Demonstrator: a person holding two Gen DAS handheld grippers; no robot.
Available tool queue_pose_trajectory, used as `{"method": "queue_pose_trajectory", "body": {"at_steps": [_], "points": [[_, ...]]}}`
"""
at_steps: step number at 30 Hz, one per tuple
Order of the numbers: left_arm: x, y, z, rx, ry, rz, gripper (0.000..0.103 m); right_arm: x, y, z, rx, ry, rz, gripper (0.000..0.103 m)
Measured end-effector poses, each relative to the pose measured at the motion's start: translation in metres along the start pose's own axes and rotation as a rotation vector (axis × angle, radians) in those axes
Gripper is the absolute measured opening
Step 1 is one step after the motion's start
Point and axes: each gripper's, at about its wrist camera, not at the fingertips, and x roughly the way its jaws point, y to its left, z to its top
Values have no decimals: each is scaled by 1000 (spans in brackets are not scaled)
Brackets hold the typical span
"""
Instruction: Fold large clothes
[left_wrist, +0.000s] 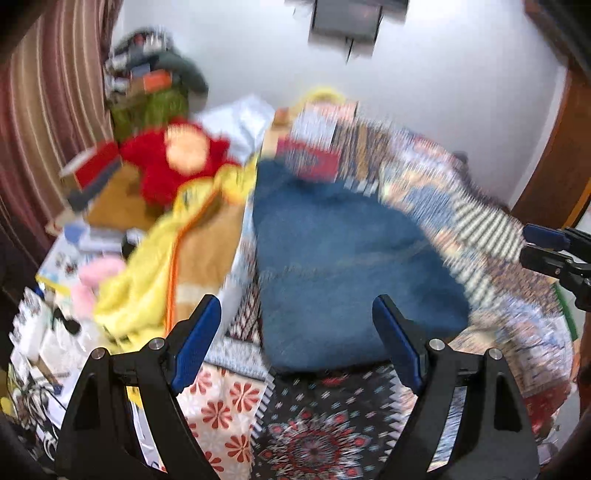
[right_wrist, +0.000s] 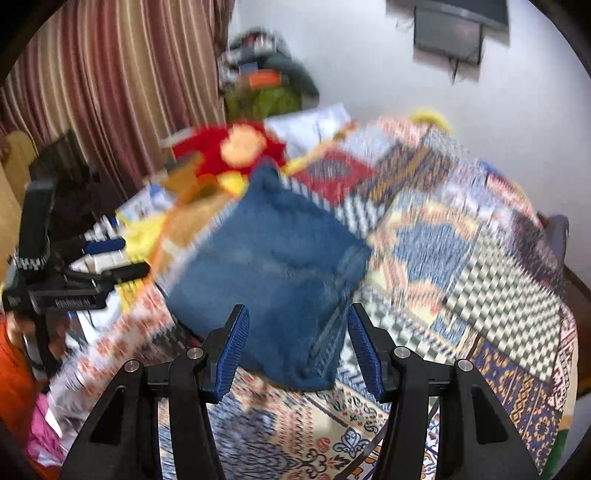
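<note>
A blue denim garment (left_wrist: 343, 258) lies folded into a thick pad on the patchwork bedspread (left_wrist: 314, 435). My left gripper (left_wrist: 297, 306) hovers over its near edge, jaws wide open, with nothing pressed between the blue pads. In the right wrist view the same garment (right_wrist: 266, 273) lies flat with a seam along its right side. My right gripper (right_wrist: 297, 314) stands open above its near corner, pads clear of the cloth. Each gripper shows in the other's view: the right gripper (left_wrist: 524, 243) at the right edge, the left gripper (right_wrist: 135, 256) at the left. Both views are motion-blurred.
A red plush toy (left_wrist: 181, 162) and a yellow cloth (left_wrist: 147, 258) lie left of the garment, beside a brown box (left_wrist: 207, 251) and small clutter. Striped curtains (right_wrist: 122, 92) hang at the left. A screen (right_wrist: 450, 33) hangs on the white wall behind the bed.
</note>
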Motion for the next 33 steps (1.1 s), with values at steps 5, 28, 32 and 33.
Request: {"method": "queue_pose_trajectory", "body": {"at_steps": [5, 28, 32, 33], "points": [[-73, -28, 24, 32, -227, -24, 84, -65, 18, 17, -3, -200, 2, 52], [-201, -68, -4, 5, -553, -4, 103, -214, 80, -22, 69, -616, -81, 103], [-198, -70, -7, 7, -531, -6, 103, -213, 79, -25, 79, -598, -101, 103], [-200, -73, -11, 7, -530, -6, 103, -211, 79, -25, 83, -590, -98, 103]]}}
